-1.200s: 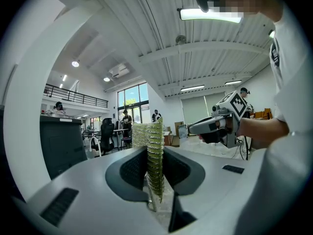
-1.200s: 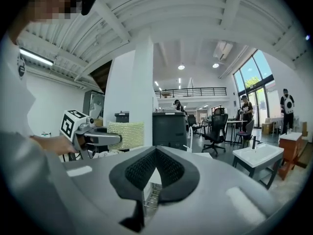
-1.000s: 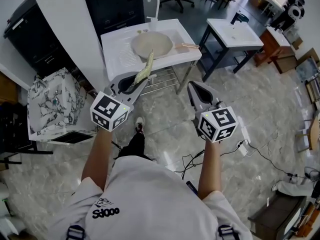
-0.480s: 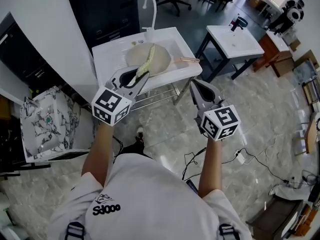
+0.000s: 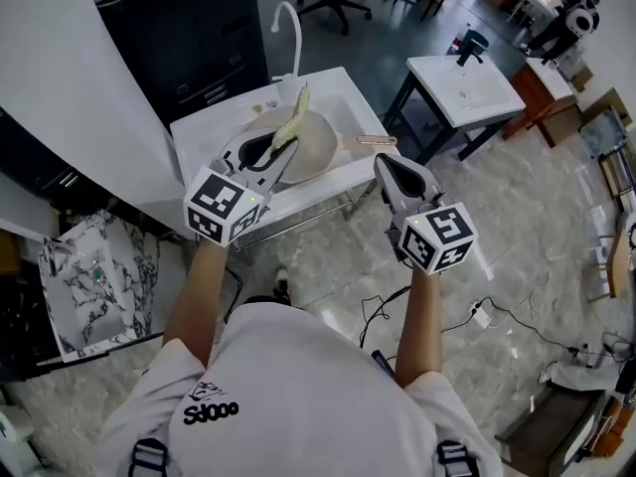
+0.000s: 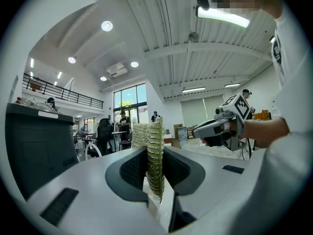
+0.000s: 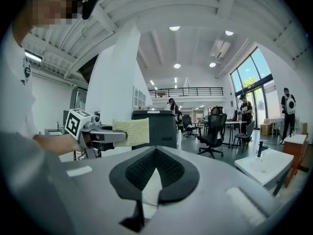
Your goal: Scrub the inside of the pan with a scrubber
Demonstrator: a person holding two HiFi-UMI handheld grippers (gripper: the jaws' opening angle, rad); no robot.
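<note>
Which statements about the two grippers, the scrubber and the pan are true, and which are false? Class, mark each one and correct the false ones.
1. The left gripper is clamped on the scrubber. True.
2. The right gripper grips the pan's handle. False: its jaws are together on nothing, and it is held short of the sink.
3. The pan lies in the white sink. True.
4. The scrubber is dark blue. False: it is a pale yellow-green mesh.
5. A white curved faucet stands at the far edge of the sink. True.
</note>
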